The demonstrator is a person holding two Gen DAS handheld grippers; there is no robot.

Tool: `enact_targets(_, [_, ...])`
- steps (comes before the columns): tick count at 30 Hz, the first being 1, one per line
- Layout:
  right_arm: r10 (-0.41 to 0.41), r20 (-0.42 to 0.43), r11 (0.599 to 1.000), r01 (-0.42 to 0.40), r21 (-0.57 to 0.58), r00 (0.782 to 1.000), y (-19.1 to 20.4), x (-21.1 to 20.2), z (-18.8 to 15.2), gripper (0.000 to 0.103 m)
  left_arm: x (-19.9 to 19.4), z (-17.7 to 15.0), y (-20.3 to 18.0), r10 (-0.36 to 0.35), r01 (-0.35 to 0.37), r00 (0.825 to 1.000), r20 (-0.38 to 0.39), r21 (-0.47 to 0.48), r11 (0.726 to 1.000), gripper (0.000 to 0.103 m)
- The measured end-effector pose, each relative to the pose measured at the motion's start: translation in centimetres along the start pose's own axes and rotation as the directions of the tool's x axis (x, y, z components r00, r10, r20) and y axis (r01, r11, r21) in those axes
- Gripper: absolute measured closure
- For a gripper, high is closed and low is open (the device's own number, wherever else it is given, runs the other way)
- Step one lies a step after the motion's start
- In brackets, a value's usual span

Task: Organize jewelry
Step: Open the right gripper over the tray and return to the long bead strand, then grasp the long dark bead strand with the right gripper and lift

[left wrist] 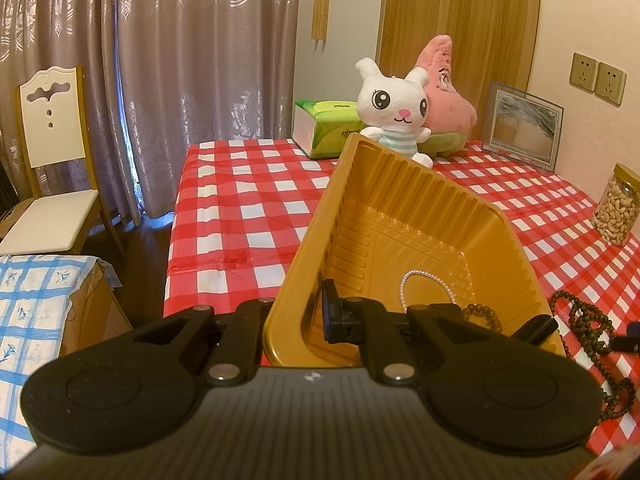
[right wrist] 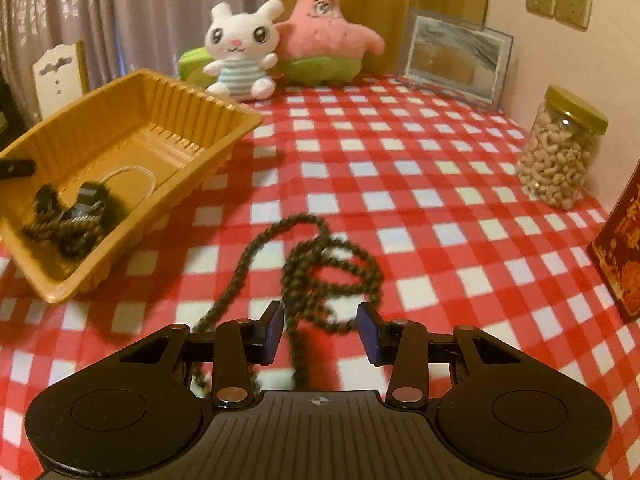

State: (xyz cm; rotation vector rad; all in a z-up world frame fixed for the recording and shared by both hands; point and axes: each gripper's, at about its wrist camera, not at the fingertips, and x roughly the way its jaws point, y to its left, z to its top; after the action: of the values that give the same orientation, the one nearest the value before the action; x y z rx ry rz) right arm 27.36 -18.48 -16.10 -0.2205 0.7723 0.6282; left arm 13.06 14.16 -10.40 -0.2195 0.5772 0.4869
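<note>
Right gripper [right wrist: 320,330]: fingers apart, low over the dark bead necklace [right wrist: 320,264], which lies looped on the checked tablecloth [right wrist: 420,184]; some strands run between the fingers, so a pickup looks set up. Left gripper [left wrist: 296,316]: clamped on the near wall of the gold plastic tray [left wrist: 404,216], apparently tilting it, far end raised, to receive. Inside, near the grip: a pearl strand [left wrist: 416,284] and a dark bead bracelet [left wrist: 482,316]. Cashew jar [right wrist: 560,152] stands far right.
</note>
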Motion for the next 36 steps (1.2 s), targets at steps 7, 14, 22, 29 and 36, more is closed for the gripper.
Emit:
enact_targets(7, [-0.043, 0.021, 0.999, 0.042, 0.028, 0.999, -3.0, 2.0, 2.1, 0.075, 0.1, 0.0, 0.1, 0.001, -0.001, 1.0, -0.003, 0.003, 1.0, 0.093])
enact_targets(14, [-0.028, 0.001, 1.0, 0.028, -0.01, 1.0, -4.4, 4.5, 2.4, 0.079, 0.4, -0.1, 0.1, 0.007, -0.007, 1.0, -0.01, 0.004, 1.0, 0.092])
enact_targets(22, [0.034, -0.02, 0.998, -0.035, -0.05, 0.999, -3.3, 5.4, 2.1, 0.079, 0.3, 0.0, 0.0, 0.009, -0.009, 1.0, -0.01, 0.004, 1.0, 0.092])
enact_targets(29, [0.029, -0.03, 0.994, -0.032, -0.106, 0.999, -2.3, 5.6, 2.5, 0.096, 0.3, -0.1, 0.0, 0.012, -0.012, 1.0, -0.012, 0.004, 1.0, 0.092])
enact_targets(36, [-0.001, 0.031, 0.999, 0.002, -0.032, 1.0, -2.9, 3.1, 2.6, 0.097, 0.3, -0.1, 0.0, 0.016, -0.016, 1.0, -0.011, 0.006, 1.0, 0.092])
